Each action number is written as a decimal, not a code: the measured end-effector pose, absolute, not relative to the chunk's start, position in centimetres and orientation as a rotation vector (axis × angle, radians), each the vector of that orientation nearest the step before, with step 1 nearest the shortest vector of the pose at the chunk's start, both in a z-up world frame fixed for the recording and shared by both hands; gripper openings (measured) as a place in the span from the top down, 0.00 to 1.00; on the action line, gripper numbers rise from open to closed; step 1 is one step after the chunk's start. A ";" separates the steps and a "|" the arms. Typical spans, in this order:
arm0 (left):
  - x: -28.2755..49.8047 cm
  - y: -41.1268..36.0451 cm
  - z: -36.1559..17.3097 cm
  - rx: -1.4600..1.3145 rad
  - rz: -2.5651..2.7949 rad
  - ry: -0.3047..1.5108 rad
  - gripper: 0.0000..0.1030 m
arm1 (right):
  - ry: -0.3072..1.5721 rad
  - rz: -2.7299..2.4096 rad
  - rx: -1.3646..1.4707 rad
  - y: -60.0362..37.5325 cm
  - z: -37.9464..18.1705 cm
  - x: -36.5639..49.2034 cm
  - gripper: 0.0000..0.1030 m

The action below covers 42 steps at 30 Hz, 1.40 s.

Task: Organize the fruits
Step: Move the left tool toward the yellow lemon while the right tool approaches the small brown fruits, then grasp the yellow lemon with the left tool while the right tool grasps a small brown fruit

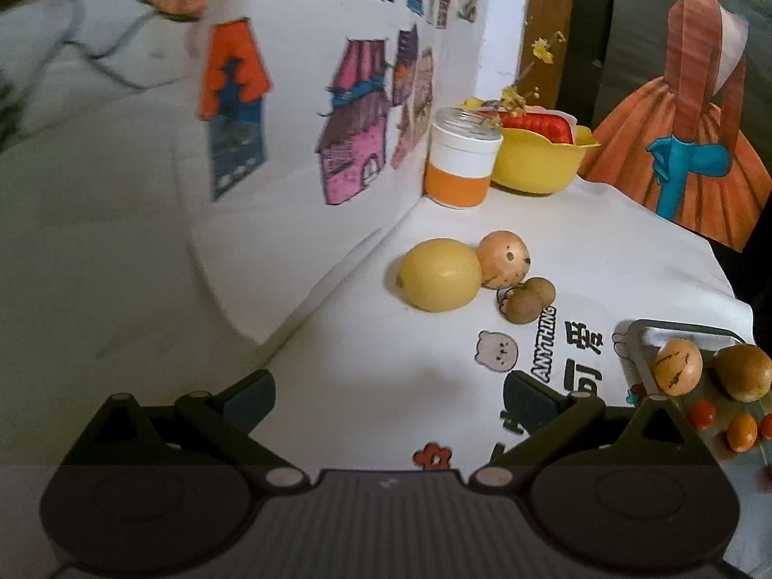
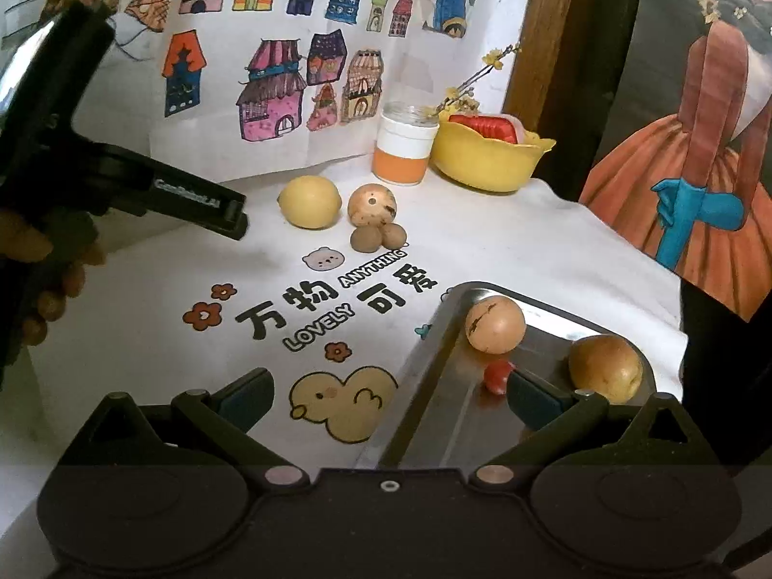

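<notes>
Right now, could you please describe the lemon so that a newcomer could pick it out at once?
Start at the yellow bowl at the back of the white cloth, then come forward past the orange-and-white jar. The lemon lies leftmost in the loose fruit cluster, smooth and plain yellow, unlike the spotted fruit beside it.

On table: 1 lemon [image 2: 309, 202], 1 spotted round fruit [image 2: 372, 204], 2 small brown fruits [image 2: 379, 236]. In tray [image 2: 434, 352]: 2 big round fruits [image 2: 495, 324], approx. 3 small red/orange ones [image 1: 741, 431]. Far side: 1 cup [image 2: 404, 144], 1 yellow bowl [image 2: 487, 159]. 2 tools [image 1: 388, 398].
</notes>
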<state>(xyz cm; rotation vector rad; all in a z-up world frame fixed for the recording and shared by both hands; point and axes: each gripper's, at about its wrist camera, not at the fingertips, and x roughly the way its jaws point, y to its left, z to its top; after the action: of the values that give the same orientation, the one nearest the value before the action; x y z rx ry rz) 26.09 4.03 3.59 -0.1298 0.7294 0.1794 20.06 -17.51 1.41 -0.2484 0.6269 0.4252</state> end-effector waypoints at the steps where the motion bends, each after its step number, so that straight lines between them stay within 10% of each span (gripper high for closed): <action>1: 26.5 4.0 3.4 -0.130 0.176 0.731 0.00 | 0.636 0.436 -0.238 -17.6 1.4 20.4 0.01; 22: 35.5 4.7 1.7 -0.170 0.062 0.673 0.00 | 0.646 0.553 -0.140 -14.3 1.4 32.0 0.04; 42: 37.5 5.3 0.1 -0.215 0.052 0.685 0.02 | 0.669 0.542 -0.170 -10.5 -1.9 36.5 0.33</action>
<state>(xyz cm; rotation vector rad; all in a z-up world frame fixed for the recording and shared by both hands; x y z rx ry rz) 37.45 5.32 0.10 -0.2147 0.6847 0.0515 36.48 -10.51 -1.93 -0.1704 0.6689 0.5425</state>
